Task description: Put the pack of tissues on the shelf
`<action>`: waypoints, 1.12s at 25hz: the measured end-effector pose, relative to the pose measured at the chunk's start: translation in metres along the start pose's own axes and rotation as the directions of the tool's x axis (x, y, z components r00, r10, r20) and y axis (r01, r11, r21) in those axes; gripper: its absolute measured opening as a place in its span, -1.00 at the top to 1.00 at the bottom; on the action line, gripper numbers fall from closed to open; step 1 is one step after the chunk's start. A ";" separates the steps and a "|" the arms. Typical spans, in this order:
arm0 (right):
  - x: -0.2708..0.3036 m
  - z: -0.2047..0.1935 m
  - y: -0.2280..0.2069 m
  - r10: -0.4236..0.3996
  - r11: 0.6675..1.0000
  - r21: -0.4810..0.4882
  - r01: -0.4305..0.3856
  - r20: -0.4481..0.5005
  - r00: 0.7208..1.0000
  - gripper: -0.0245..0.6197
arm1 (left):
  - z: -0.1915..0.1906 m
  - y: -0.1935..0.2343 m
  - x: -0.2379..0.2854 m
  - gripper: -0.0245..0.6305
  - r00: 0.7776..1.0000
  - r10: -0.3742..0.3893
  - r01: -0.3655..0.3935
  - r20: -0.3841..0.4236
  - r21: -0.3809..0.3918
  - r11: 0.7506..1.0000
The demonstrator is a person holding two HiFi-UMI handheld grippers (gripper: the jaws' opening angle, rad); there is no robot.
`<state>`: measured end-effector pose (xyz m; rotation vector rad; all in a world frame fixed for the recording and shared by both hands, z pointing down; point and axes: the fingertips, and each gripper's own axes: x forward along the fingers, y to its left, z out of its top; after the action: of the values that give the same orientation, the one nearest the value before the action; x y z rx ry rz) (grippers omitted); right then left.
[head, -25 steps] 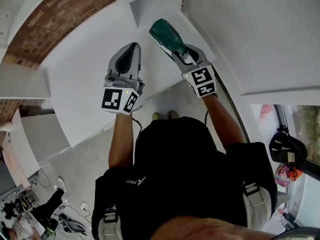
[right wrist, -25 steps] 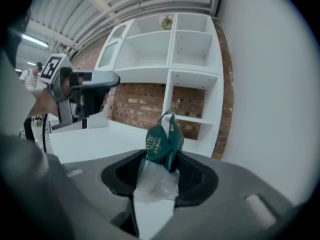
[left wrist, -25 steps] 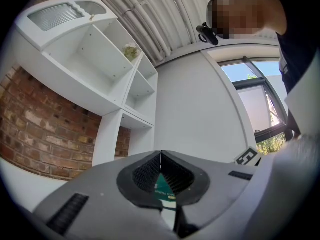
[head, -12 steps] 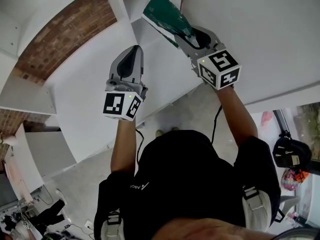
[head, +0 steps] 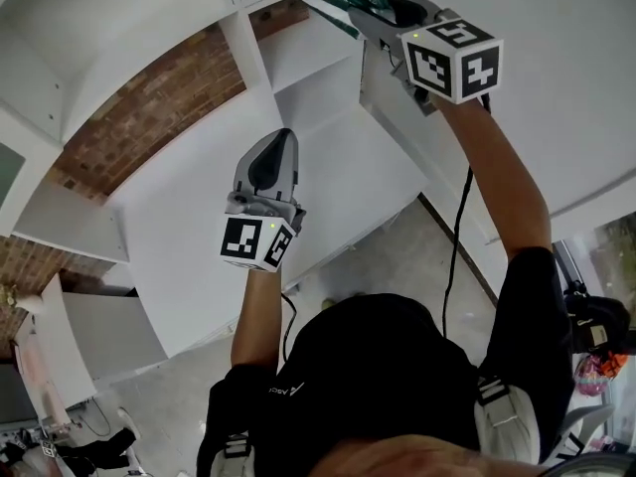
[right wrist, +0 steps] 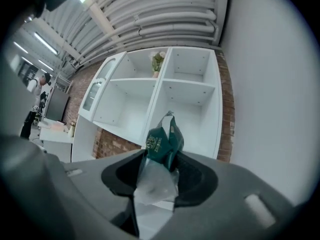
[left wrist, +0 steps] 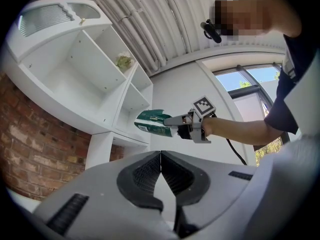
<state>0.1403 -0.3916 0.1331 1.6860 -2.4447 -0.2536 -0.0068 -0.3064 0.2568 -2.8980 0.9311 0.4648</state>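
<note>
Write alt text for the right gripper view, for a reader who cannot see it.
The right gripper is shut on a green pack of tissues, held up toward a white shelf unit with open compartments against a brick wall. A small plant sits in its top row.

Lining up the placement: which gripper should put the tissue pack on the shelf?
Right. The right gripper is shut on the tissue pack, held high before the shelf; the left gripper is shut, empty, and lower.
</note>
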 end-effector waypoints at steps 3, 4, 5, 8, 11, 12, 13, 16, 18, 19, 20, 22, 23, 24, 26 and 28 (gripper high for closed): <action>0.026 0.021 -0.012 0.002 1.000 -0.015 -0.003 -0.013 1.000 0.40 | 0.001 0.006 -0.001 0.93 1.000 0.003 -0.003 0.001 0.001 1.000; 0.035 0.028 -0.016 0.004 1.000 -0.019 -0.005 -0.014 1.000 0.40 | 0.001 0.008 -0.002 0.93 1.000 0.003 -0.003 0.003 0.003 1.000; 0.045 0.034 -0.019 0.007 1.000 -0.024 -0.007 -0.014 1.000 0.40 | 0.000 0.010 -0.001 0.93 1.000 0.002 -0.002 0.005 0.006 1.000; 0.078 0.048 -0.028 0.012 0.999 -0.036 -0.013 -0.027 1.000 0.40 | 0.000 0.017 0.002 0.93 1.000 0.005 -0.005 0.007 0.012 1.000; 0.110 0.051 -0.036 0.003 0.999 -0.052 -0.006 -0.067 0.998 0.40 | -0.001 0.024 0.004 0.93 1.000 0.009 -0.009 0.009 0.014 1.000; 0.120 0.052 -0.039 -0.001 0.998 -0.059 -0.004 -0.079 0.997 0.40 | -0.001 0.027 0.004 0.93 1.000 0.012 -0.012 0.008 0.014 1.000; 0.130 0.052 -0.042 -0.003 0.998 -0.064 -0.002 -0.090 0.996 0.40 | -0.001 0.029 0.005 0.93 1.000 0.017 -0.017 0.007 0.013 1.000; 0.160 0.052 -0.052 -0.007 0.997 -0.076 -0.002 -0.122 0.993 0.40 | -0.004 0.036 0.006 0.93 0.999 0.036 -0.036 -0.002 0.009 0.999; 0.177 0.051 -0.056 -0.007 0.996 -0.086 -0.005 -0.142 0.990 0.40 | -0.007 0.042 0.004 0.93 0.999 0.048 -0.048 -0.004 0.009 0.999; 0.185 0.049 -0.058 -0.008 0.996 -0.090 -0.006 -0.150 0.989 0.40 | -0.008 0.044 0.003 0.93 0.998 0.056 -0.056 -0.005 0.008 0.998; 0.193 0.048 -0.060 -0.009 0.996 -0.093 -0.005 -0.156 0.988 0.40 | -0.009 0.048 0.002 0.93 0.998 0.064 -0.064 -0.007 0.008 0.998; 0.206 0.043 -0.062 -0.011 0.995 -0.099 -0.006 -0.168 0.986 0.40 | -0.010 0.054 -0.002 0.93 0.997 0.081 -0.081 -0.010 0.008 0.997; 0.211 0.040 -0.062 -0.010 0.995 -0.102 -0.008 -0.175 0.985 0.40 | -0.011 0.057 -0.005 0.93 0.996 0.091 -0.091 -0.011 0.008 0.996; 0.215 0.036 -0.063 -0.007 0.995 -0.102 -0.012 -0.183 0.983 0.40 | -0.011 0.061 -0.007 0.93 0.995 0.101 -0.101 -0.011 0.008 0.995; 0.221 0.029 -0.064 -0.001 0.995 -0.097 -0.018 -0.193 0.981 0.39 | -0.012 0.066 -0.010 0.93 0.993 0.118 -0.118 -0.010 0.007 0.993; 0.224 0.026 -0.065 0.003 0.996 -0.086 -0.019 -0.185 0.983 0.36 | -0.013 0.070 -0.013 0.93 0.992 0.128 -0.128 -0.011 0.005 0.992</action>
<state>0.1148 -0.6224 0.1004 1.5835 -2.2739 -0.1905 -0.0538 -0.3584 0.2751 -2.8517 1.1226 0.4550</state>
